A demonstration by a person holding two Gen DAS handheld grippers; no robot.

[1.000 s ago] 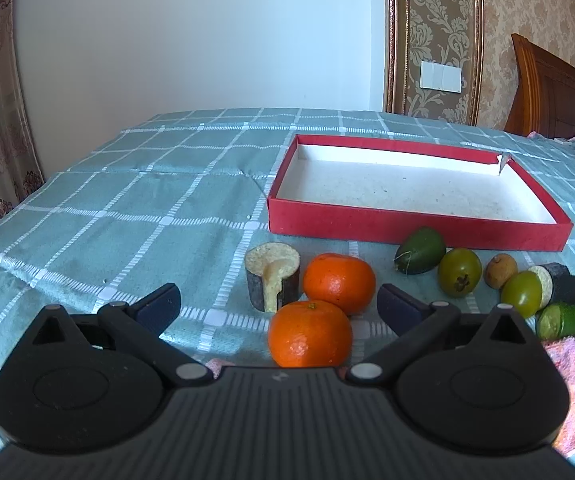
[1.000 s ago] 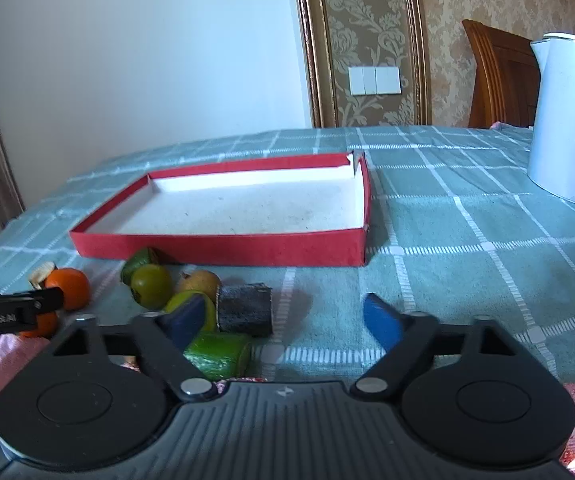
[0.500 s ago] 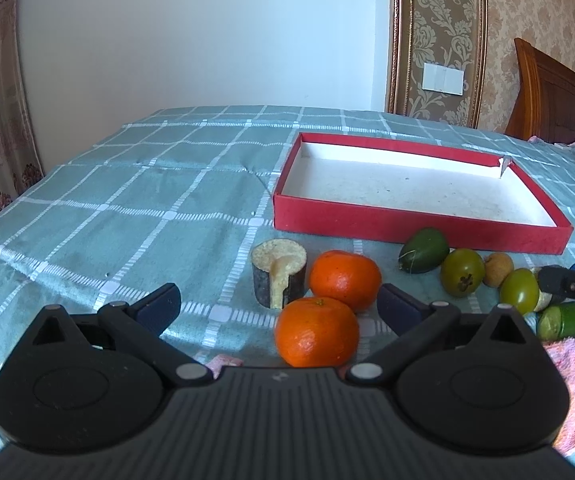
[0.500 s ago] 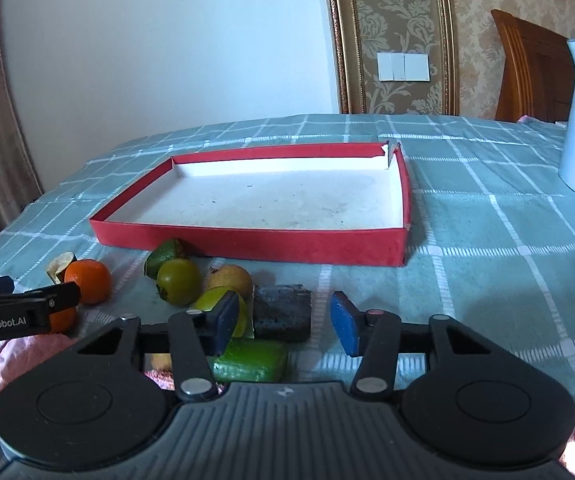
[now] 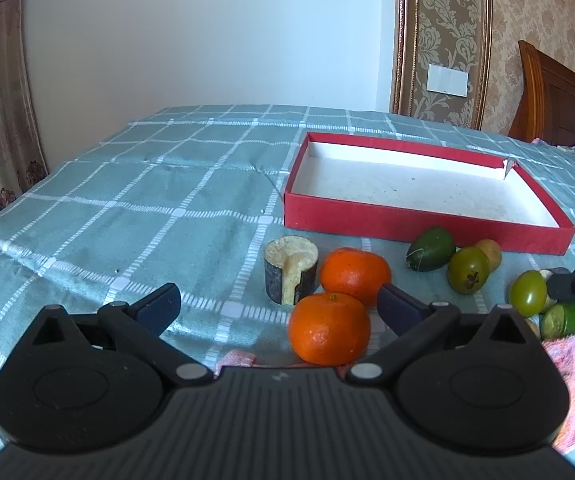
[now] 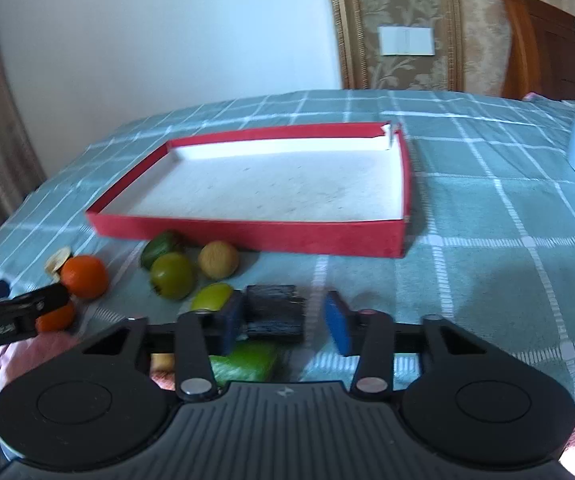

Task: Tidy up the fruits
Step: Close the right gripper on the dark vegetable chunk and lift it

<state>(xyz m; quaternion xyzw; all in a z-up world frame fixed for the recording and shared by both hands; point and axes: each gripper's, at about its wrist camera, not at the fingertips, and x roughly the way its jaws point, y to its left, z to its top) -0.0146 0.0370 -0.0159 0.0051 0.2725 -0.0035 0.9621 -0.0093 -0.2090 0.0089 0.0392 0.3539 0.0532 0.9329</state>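
Left wrist view first: what is the left gripper [image 5: 277, 306] doing?

It is released. Its jaws stand wide apart at the bottom of the frame. The near orange [image 5: 329, 330] lies between them, close to the right-hand finger, and neither pad presses on it.

What sits around that orange?

The far orange [image 5: 354, 276] touches it from behind. A dark-skinned cut cylinder [image 5: 290, 274] with pale flesh stands upright just left of the pair. The red tray [image 5: 407, 226] lies above them in the middle of the frame, white inside, with no fruit in it.

And the right gripper [image 6: 283, 322]?

Its jaws have just been closing, with the dark block [image 6: 273, 312] between them. The left-hand pad sits against the block's side, while a gap shows between the block and the blue right-hand pad, so nothing is clamped.

Where is the other fruit in the right wrist view?

Left of centre, below the tray's front wall. A green fruit [image 6: 172, 276] and a tan round fruit [image 6: 218, 259] lie side by side, and a yellow-green fruit [image 6: 211, 296] is just beside the left-hand finger. All rest on the checked cloth [image 6: 487, 248].
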